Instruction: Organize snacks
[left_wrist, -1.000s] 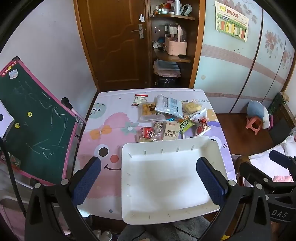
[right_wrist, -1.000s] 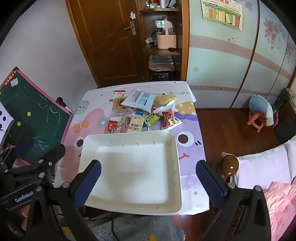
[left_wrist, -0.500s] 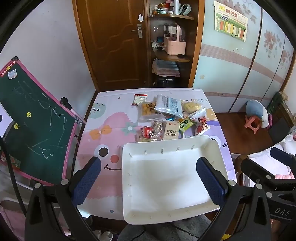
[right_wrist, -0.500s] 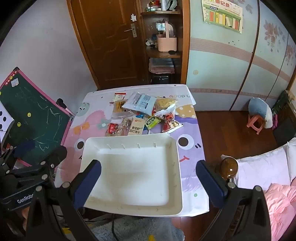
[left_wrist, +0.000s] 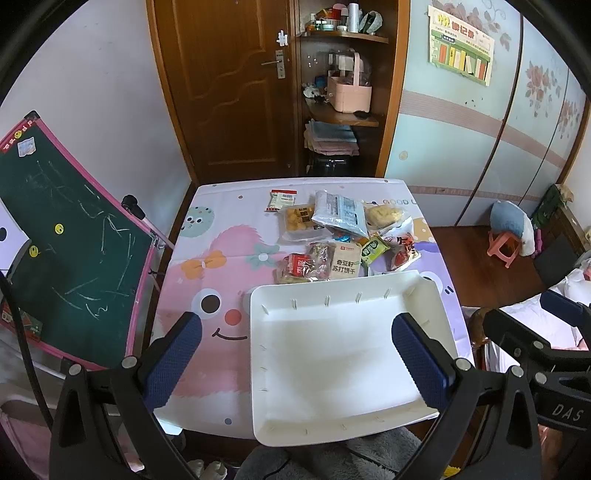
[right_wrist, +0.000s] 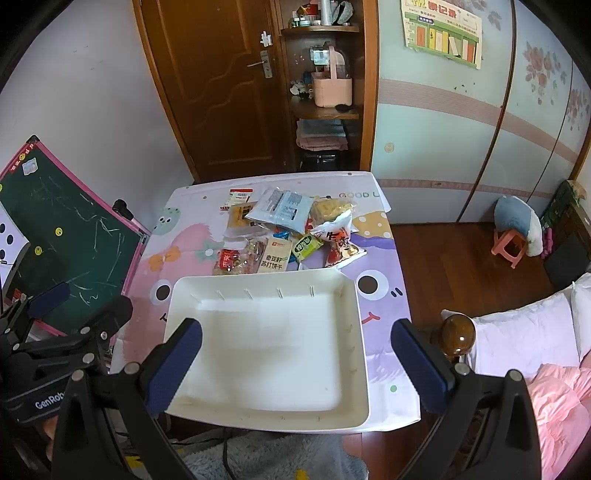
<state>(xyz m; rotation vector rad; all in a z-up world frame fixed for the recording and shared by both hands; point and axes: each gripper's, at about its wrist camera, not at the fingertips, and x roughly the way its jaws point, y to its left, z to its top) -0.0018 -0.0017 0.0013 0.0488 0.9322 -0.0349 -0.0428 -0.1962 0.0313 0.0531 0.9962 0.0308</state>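
Note:
An empty white tray (left_wrist: 332, 332) (right_wrist: 266, 350) lies at the near edge of the table. Behind it sits a heap of several snack packets (left_wrist: 340, 236) (right_wrist: 288, 232), among them a beige cracker pack (left_wrist: 345, 265) (right_wrist: 273, 259), a silvery blue bag (left_wrist: 341, 212) (right_wrist: 280, 208) and a red-and-white bag (right_wrist: 338, 245). My left gripper (left_wrist: 299, 363) hovers open high over the tray's left half. My right gripper (right_wrist: 295, 363) is open too, above the tray's near part. Neither holds anything. Each gripper appears at the edge of the other's view.
The table wears a pink and purple cartoon cloth (left_wrist: 221, 266). A green chalkboard (left_wrist: 66, 240) leans at the left. A wooden bedpost knob (right_wrist: 458, 334) and pink bedding (right_wrist: 554, 398) lie at the right. A door (left_wrist: 221, 92) and shelves (left_wrist: 340, 110) stand behind the table.
Both views have shifted slightly, so the tray and snacks sit a little lower and nearer in frame. Both grippers stay open; nothing on the table has moved.

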